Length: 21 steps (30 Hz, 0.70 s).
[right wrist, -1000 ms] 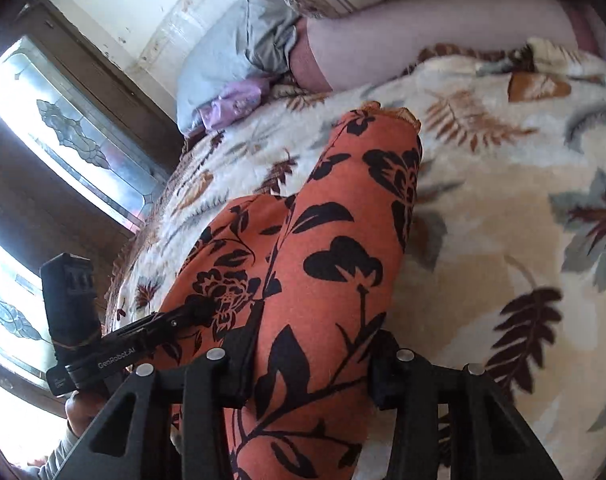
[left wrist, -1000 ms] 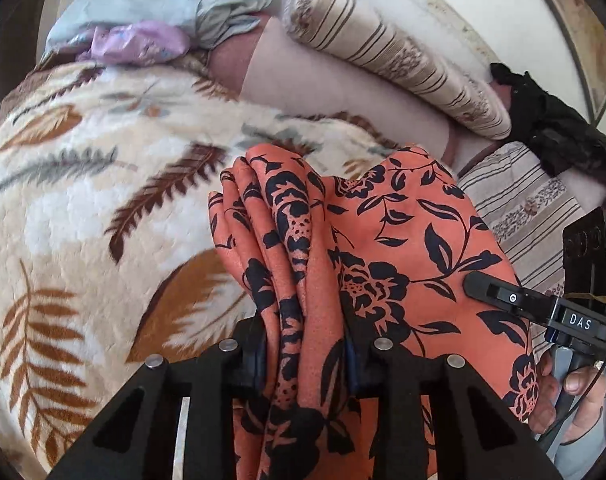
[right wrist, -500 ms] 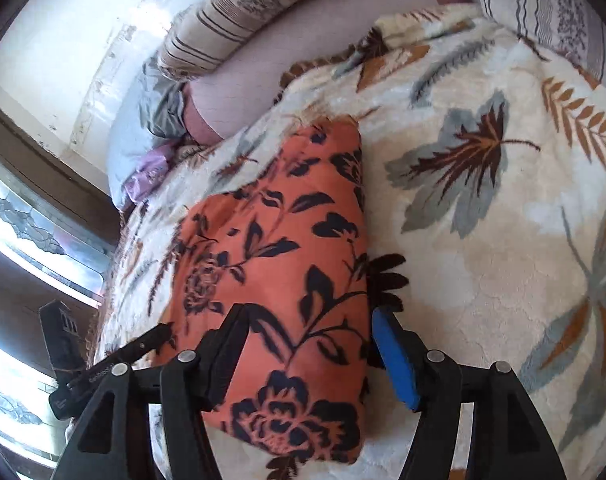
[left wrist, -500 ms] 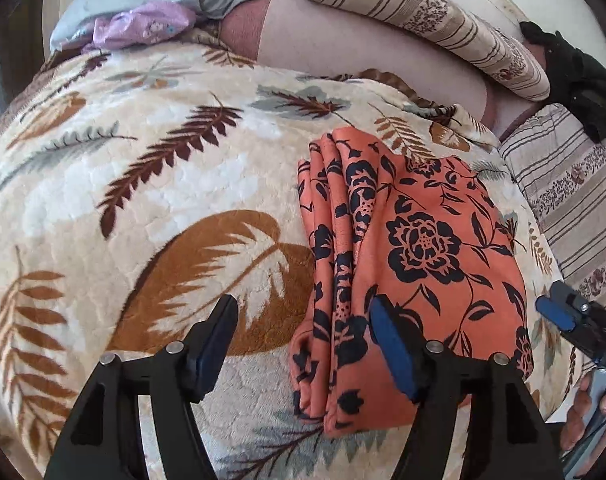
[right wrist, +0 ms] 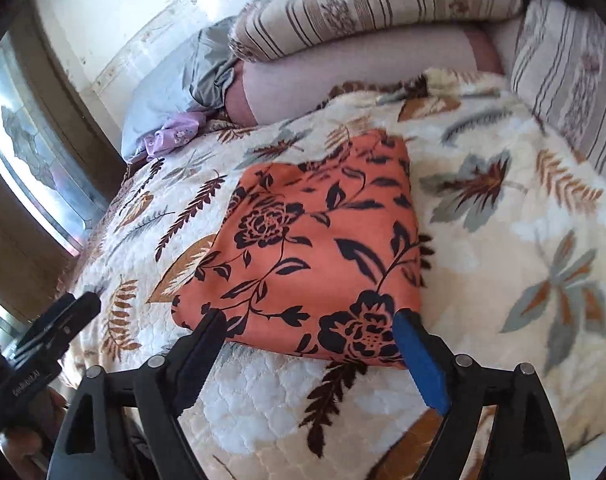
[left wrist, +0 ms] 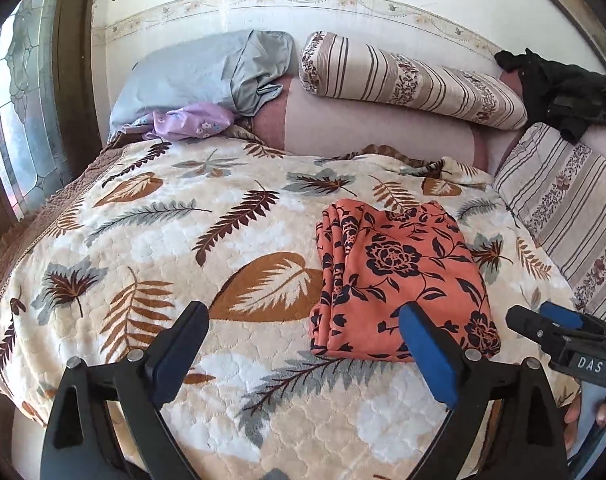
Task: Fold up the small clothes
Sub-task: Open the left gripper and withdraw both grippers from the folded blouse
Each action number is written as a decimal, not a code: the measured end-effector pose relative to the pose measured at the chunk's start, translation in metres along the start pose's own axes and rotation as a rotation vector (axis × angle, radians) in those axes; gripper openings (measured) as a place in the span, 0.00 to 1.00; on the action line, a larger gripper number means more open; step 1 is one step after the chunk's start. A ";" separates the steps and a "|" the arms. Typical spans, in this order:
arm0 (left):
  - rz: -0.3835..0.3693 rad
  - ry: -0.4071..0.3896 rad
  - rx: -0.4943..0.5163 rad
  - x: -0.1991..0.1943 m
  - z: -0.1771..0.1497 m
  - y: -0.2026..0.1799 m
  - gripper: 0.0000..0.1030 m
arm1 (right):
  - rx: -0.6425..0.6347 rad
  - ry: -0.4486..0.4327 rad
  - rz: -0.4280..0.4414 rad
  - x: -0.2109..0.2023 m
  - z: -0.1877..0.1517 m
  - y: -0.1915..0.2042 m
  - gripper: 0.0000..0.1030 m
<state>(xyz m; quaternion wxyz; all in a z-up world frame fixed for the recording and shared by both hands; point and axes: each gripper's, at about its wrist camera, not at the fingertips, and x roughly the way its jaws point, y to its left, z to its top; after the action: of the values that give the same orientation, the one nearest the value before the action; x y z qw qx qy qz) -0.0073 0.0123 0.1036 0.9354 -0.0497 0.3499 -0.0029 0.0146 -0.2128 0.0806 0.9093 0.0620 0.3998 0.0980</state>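
The orange floral garment lies folded near the blanket's right edge — this fold looks finished. Both the left gripper and right gripper are opening wide, empty (nothing between them). Next likely calls for another garment.

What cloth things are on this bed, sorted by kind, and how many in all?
Folded orange flowered garment: 1
Leaf-print blanket: 1
Striped pillows: 2
Grey pillow: 1
Lilac cloth: 1
Black clothing heap: 1
Total: 7
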 end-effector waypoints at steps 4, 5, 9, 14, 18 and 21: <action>-0.003 0.075 -0.017 -0.008 0.001 -0.006 0.93 | -0.077 -0.068 -0.137 -0.043 -0.011 -0.001 1.00; 0.001 0.077 -0.019 -0.012 0.001 -0.009 0.93 | -0.084 -0.070 -0.154 -0.054 -0.013 -0.010 1.00; 0.032 0.034 -0.002 -0.035 0.002 -0.022 0.93 | -0.081 -0.108 -0.168 -0.084 -0.022 -0.017 1.00; 0.013 -0.005 0.041 -0.062 0.008 -0.044 0.93 | -0.080 -0.162 -0.159 -0.116 -0.023 -0.017 1.00; 0.014 -0.056 0.054 -0.084 0.014 -0.058 0.97 | -0.071 -0.221 -0.154 -0.139 -0.017 -0.016 1.00; 0.001 -0.094 0.046 -0.091 0.017 -0.062 1.00 | -0.079 -0.255 -0.162 -0.149 -0.012 -0.014 1.00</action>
<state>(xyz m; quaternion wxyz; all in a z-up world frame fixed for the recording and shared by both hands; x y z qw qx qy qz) -0.0631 -0.0446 0.1821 0.9518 -0.0280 0.3055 -0.0082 -0.0908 -0.2597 0.1762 0.9593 0.0056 0.2806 0.0313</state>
